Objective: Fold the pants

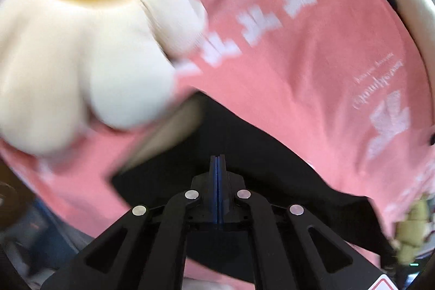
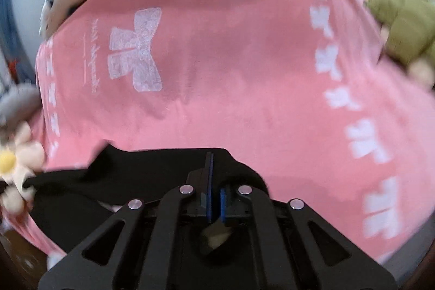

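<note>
Left wrist view: the left gripper [image 1: 217,162] has its jaws pressed fully together, the blue pads meeting with no gap. Its tips lie over the black pants [image 1: 244,143]; whether any cloth is pinched between them cannot be told. The pants lie on the pink bedspread [image 1: 299,67], spreading to either side of the gripper and towards the lower right. A cream flower cushion [image 1: 81,45] with a yellow centre sits on the bedspread just beyond the pants, to the upper left, blurred.

Right wrist view: the right gripper [image 2: 214,181] shows a narrow gap between its blue pads at the base; its tips sit at the far edge of the pants [image 2: 136,175], and a grip on the cloth cannot be confirmed. The pants stretch left from the gripper across the bedspread [image 2: 231,59]. A green plush toy [image 2: 402,18] lies on the bedspread, well apart from the pants, upper right.
</note>
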The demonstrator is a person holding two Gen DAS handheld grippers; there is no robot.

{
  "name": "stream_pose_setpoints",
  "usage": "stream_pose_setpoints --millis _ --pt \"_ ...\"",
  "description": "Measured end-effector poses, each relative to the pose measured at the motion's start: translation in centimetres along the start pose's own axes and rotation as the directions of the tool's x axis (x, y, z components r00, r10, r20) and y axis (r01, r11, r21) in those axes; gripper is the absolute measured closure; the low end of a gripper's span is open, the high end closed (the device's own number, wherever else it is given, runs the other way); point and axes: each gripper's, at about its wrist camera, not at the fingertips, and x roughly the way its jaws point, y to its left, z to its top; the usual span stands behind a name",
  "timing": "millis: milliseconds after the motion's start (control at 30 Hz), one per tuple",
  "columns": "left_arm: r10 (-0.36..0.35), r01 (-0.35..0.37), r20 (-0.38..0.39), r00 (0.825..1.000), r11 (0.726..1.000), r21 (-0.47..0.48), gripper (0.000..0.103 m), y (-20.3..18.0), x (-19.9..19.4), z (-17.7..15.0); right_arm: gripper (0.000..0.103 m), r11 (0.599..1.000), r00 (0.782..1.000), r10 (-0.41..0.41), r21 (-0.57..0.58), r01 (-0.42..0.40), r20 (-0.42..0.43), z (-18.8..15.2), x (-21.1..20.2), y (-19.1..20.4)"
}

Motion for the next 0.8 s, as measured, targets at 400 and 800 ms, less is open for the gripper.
stream_pose_setpoints --millis 400,800 --pt "-0.237 0.174 -0.193 0.952 0.94 -0.294 0.056 2.7 7.3 -4.8 0.1 0.994 0.979 -0.101 0.027 0.107 -0.179 -8.9 4.8 -3.5" --pt "-0.289 0.192 -0.199 0.936 0.896 -0.4 0.097 0.5 15.3 -0.7 0.099 0.992 0.977 -0.114 0.031 0.121 -0.178 -9.0 4.6 -3.1"
